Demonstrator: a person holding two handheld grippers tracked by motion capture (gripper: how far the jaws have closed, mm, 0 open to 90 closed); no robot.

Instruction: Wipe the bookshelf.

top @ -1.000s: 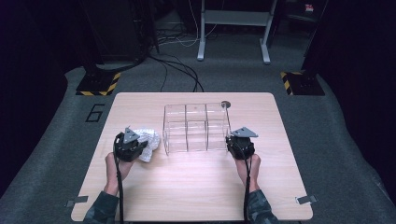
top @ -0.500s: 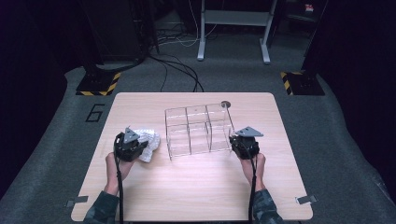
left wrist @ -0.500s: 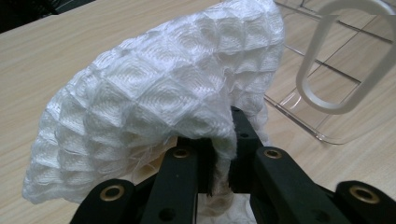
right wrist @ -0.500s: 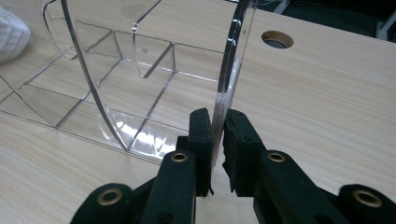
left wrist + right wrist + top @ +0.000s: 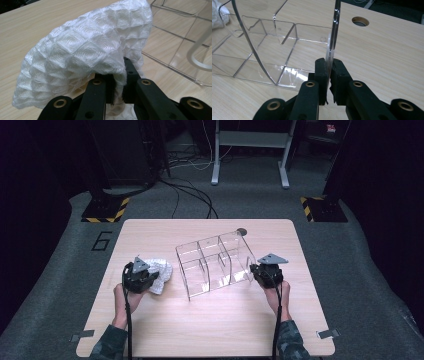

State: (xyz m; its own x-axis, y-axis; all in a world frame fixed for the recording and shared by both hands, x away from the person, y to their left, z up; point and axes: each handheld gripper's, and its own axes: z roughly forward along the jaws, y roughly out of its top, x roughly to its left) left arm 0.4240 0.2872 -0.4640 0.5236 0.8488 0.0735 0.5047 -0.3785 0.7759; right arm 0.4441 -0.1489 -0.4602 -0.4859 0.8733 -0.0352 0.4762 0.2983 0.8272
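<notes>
Pinching the thin side wall of the clear acrylic divider box (image 5: 214, 266) with our right gripper (image 5: 261, 271), we have its jaws closed almost flat on the plastic edge, as the right gripper view shows, with the wall (image 5: 332, 37) rising straight up out of the clamp. They have just been closing those last bits onto it. We judge that this hold on a wall lets us swing the whole box about on the wooden table (image 5: 210, 330), which would explain why it sits skewed to the table's edges, near the middle, its open compartments facing up. Our left gripper (image 5: 145, 276) is clamped tight on a fold of the white waffle-weave cloth (image 5: 85, 50), the fabric bunched and draped over the jaws. That cloth sits on the left of the table, just beside the box's near-left corner but apart from it. We take it that the cloth is kept ready for stuffing into a compartment, or for wiping the box. A round cable hole (image 5: 360, 21) lies beyond the box, near the far edge.
</notes>
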